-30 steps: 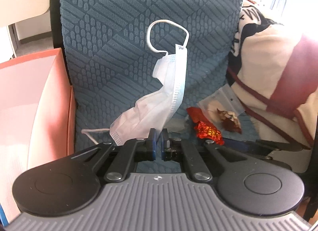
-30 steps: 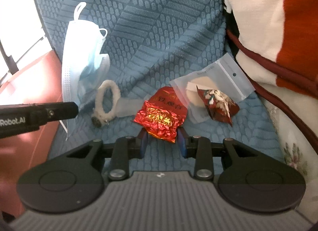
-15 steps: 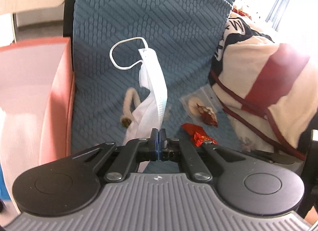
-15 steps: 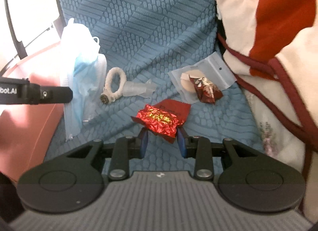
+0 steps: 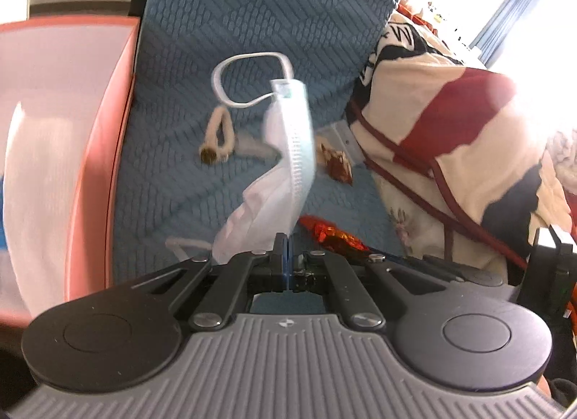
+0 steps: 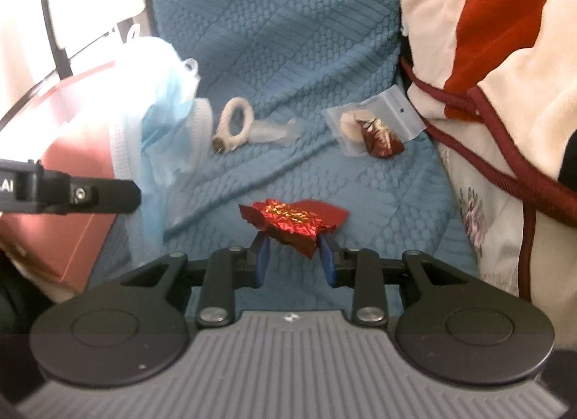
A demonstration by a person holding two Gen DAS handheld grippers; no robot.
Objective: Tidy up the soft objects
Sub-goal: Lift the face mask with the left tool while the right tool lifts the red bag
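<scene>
Claws lifting soft clutter off a blue seat cover.
Left claw (image 5: 288, 238) is pinched together on a white face mask (image 5: 288, 152) at frame centre; right claw (image 6: 294, 256) is clamped on a red foil wrapper (image 6: 294, 220), lower centre, above the blue seat cover (image 6: 281, 22).

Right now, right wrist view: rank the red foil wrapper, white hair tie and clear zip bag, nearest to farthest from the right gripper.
1. Red foil wrapper: held in the right gripper.
2. White hair tie: upper left on the blue cover.
3. Clear zip bag: upper right by the blanket. Too close to call with the hair tie.
</scene>
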